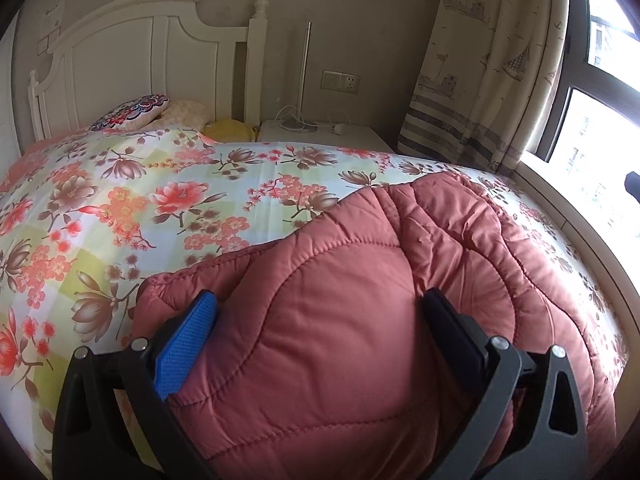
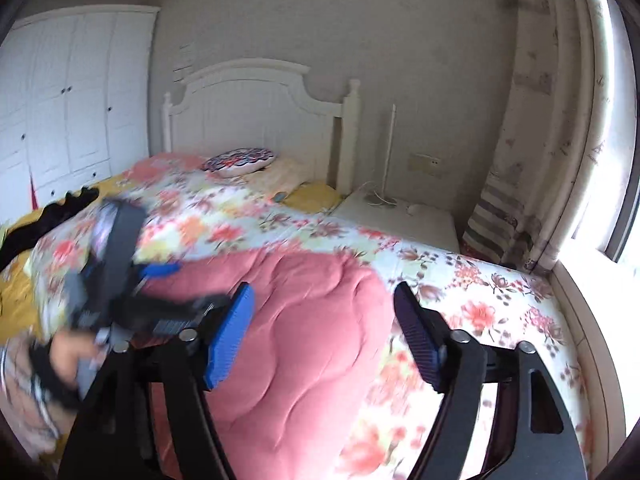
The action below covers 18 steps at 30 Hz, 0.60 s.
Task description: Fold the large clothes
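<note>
Coat [image 1: 340,320] on bed [image 1: 140,208], both tools apart, nothing gripped

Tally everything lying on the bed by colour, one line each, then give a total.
Pink quilted coat: 1
Yellow cushion: 1
Cream pillow: 1
Blue-and-red patterned pillow: 1
Black garment: 1
Total: 5

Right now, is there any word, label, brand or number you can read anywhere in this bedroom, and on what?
None readable.
Paper notes on the wall beside the headboard: marks too small and blurred.
Wall socket plate: no legible marking.
Curtain: boat pictures only.
</note>
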Motion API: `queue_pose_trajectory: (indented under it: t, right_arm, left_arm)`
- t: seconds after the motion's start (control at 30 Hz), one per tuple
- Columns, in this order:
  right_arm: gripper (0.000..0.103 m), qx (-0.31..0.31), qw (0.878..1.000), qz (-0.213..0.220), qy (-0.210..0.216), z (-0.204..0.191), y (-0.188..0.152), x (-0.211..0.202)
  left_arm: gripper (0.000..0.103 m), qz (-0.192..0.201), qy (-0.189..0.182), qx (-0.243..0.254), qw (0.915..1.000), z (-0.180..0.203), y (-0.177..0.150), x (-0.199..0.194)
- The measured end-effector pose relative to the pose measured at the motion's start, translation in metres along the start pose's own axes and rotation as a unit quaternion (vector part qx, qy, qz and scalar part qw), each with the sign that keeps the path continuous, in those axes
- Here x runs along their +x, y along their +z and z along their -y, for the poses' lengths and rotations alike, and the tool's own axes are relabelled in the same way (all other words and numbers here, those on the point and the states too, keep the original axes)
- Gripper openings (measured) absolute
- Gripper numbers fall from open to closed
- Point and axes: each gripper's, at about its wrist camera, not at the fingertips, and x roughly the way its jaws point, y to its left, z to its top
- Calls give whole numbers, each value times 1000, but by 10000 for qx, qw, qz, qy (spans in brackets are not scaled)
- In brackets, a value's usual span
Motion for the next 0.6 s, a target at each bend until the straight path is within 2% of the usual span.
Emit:
queue_pose_trajectory:
  t: [0.1, 0.17, 0.23, 0.3, 0.33, 0.43, 0.53, 0.6]
  right_arm:
    - [59, 271, 9989, -385, -11, 21, 26, 57]
    - [58, 476, 9955, -815, 101, 30, 29, 95]
    - [58, 597, 9881, -1394, 276, 33, 17, 135]
    - [58, 377, 9732, -2229, 420, 27, -13, 181]
    - [59, 428, 9655, -2485, 649, 27, -27, 194]
    - [59, 864, 9618, -2425, 928, 41, -35, 194]
    - [59, 695, 9661, -2341, 832, 38, -35, 189]
    - [60, 466, 9704, -2291, 610, 34, -28, 184]
  left_arm:
    - [101, 0, -4, -3, 10000, 0, 0, 0]
    - [101, -7, 12, 9, 10000, 1, 0, 0]
    - [101, -26, 35, 32, 10000, 2, 1, 0]
    - [101, -45, 125, 65, 9999, 3, 1, 1]
    - [101, -63, 184, 92, 9998, 4, 1, 1]
    - [101, -87, 199, 125, 9997, 5, 2, 3]
    - [101, -96, 250, 175, 9995, 6, 2, 4]
    - [101, -81, 256, 161, 9995, 6, 2, 4]
